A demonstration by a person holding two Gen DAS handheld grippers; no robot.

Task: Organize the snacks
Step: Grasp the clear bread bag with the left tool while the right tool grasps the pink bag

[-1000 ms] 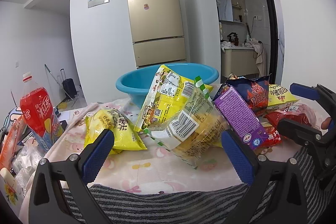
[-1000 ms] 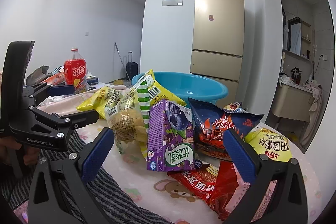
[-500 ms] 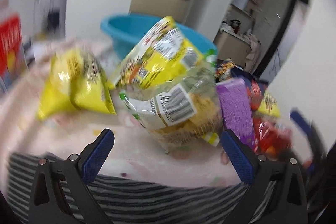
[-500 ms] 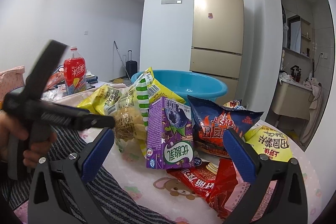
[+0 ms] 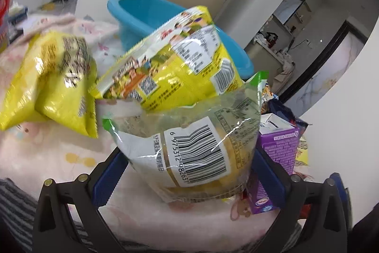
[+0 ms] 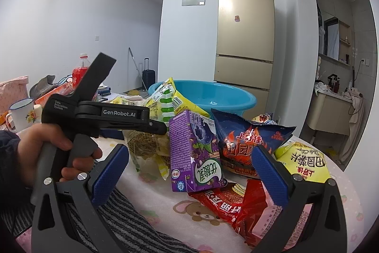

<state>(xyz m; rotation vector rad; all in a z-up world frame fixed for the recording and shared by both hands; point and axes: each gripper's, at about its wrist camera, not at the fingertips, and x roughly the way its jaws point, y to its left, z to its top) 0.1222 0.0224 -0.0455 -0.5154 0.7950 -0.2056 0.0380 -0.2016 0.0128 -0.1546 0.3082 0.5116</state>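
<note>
- Left wrist view: the left gripper (image 5: 187, 178) has its jaws spread wide on either side of a clear snack bag (image 5: 189, 141) with a barcode; whether the blue pads touch the bag I cannot tell.
- A yellow printed bag (image 5: 170, 68) leans over the clear bag's top edge, and behind it stands a blue basin (image 5: 132, 13).
- A yellow packet (image 5: 52, 82) lies apart to the left, with bare pink cloth (image 5: 47, 153) between it and the gripper.
- A purple carton (image 5: 277, 158) stands just beside the clear bag's right edge, leaving little room there.
- Right wrist view: the right gripper (image 6: 189, 172) hangs with wide, empty jaws before the purple carton, near the striped cloth (image 6: 123, 217) at the table's edge.
- A dark blue chip bag (image 6: 246, 141) touches the carton's right side; a red packet (image 6: 236, 205) lies in front, and a yellow chip bag (image 6: 303, 163) sits at the far right.
- A hand (image 6: 47, 153) holds the left gripper's handle.
</note>
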